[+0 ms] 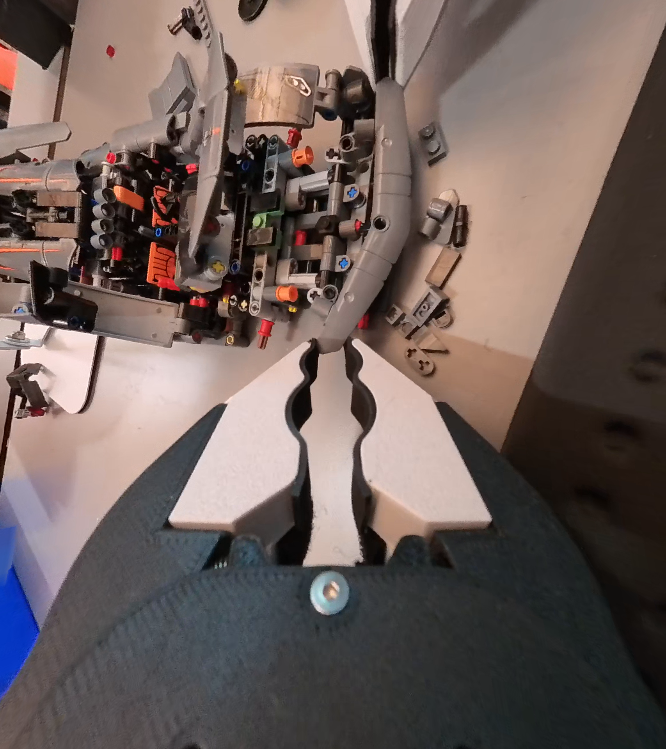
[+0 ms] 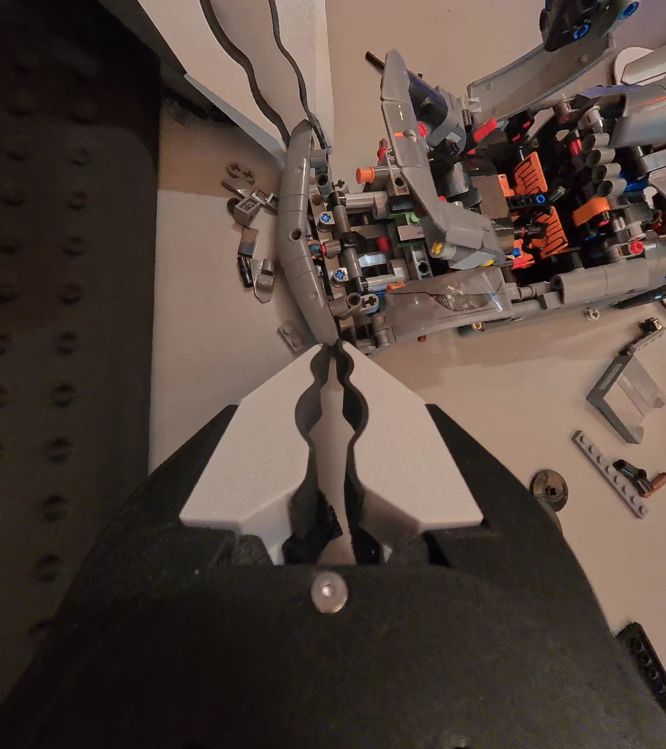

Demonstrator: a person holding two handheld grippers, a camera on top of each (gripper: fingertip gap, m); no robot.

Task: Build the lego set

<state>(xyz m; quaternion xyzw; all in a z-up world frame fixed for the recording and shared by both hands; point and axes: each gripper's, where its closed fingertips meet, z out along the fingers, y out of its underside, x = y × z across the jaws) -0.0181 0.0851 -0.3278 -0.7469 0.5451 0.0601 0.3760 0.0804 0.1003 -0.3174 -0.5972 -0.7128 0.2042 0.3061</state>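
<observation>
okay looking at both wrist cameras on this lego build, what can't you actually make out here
- Left wrist view: the lego model is cut off by the left edge.
- Right wrist view: whether the right gripper pinches the curved grey panel; too tight to tell.
- Right wrist view: the small grey pieces are too small and dim to identify.
</observation>
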